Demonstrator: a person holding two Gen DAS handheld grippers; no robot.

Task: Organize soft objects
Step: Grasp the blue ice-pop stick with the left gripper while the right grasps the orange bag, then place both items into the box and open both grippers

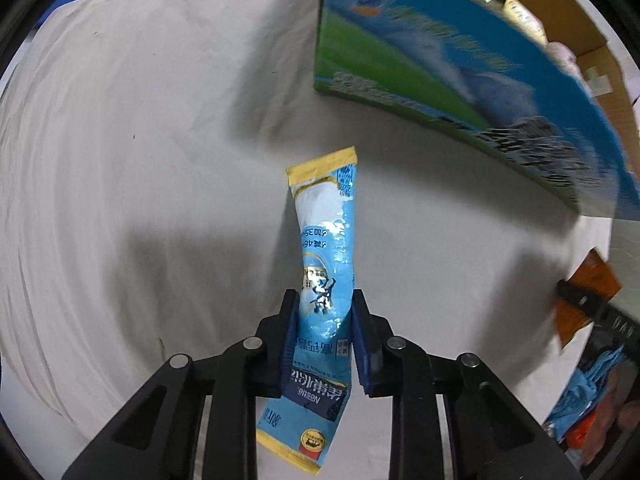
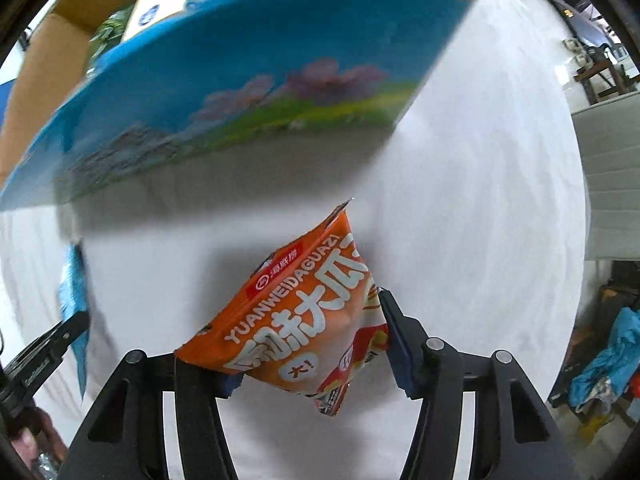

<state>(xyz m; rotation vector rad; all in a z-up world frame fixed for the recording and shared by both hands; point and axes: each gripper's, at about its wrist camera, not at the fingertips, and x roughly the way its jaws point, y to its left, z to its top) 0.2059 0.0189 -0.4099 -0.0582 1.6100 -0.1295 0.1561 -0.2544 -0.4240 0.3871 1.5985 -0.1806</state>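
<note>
My left gripper (image 1: 324, 312) is clenching its fingers (image 1: 290, 320) around a long blue sachet (image 1: 326, 264), holding it above the white-covered bench (image 1: 140, 160). My right gripper (image 2: 312, 344) is grasping an orange snack bag (image 2: 304, 320) between its fingers (image 2: 394, 332), just before the blue printed box (image 2: 240, 80).

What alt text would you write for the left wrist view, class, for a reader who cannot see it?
The left gripper has its jaws shut on a long blue and yellow sachet, above a white cloth. A blue and green printed box stands behind it.
</note>
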